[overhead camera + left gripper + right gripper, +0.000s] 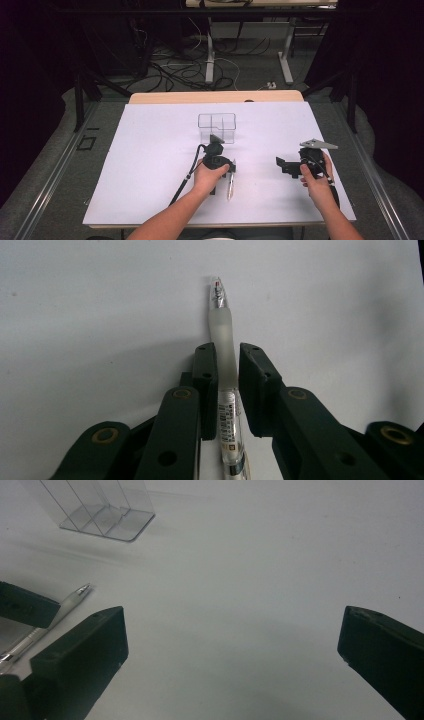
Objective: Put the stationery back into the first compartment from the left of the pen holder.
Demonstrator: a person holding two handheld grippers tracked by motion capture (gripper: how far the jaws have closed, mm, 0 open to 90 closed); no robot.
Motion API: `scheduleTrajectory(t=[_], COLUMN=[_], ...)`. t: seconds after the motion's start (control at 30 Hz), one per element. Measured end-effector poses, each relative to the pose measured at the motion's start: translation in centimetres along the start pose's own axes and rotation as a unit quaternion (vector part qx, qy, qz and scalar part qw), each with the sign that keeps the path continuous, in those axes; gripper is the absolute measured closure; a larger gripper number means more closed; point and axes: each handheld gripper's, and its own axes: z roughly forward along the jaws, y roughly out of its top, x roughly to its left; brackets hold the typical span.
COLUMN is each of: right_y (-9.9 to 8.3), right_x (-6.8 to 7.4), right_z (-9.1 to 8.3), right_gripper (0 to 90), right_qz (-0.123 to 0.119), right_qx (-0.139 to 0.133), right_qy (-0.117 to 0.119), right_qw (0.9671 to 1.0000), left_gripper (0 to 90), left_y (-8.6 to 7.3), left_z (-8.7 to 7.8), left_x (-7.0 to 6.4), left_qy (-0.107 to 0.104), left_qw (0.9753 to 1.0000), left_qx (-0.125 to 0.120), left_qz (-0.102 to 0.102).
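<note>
Your left tool (227, 357) straddled the pen (223, 355) lying flat on the tabletop (100, 300), jaws narrow but not visibly clamped, so a skewed squeeze could have rolled it away; your right tool (232, 645) gaped wide and empty.

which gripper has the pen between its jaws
The left gripper: its jaws sit on either side of the pen, which lies on the white sheet. The right gripper is wide open with nothing between its jaws.
</note>
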Motion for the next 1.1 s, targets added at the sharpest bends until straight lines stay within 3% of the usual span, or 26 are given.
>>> scheduleTrajectory(t=[0.8, 1.1], right_y=[0.0, -0.1], right_x=[-0.1, -0.1], right_z=[0.0, 0.0], right_gripper=[0.0, 0.0], right_qz=[-0.005, -0.006], right_qx=[0.001, 0.002], right_qy=[0.001, 0.0], right_qw=[1.0, 1.0], left_gripper=[79.6, 79.6], left_y=[-0.1, 0.1], left_z=[-0.6, -1.7], left_x=[-0.2, -0.1], left_qy=[-0.02, -0.03], left_qw=[0.9998, 0.9992], left_qx=[-0.006, -0.026], left_qz=[0.006, 0.007])
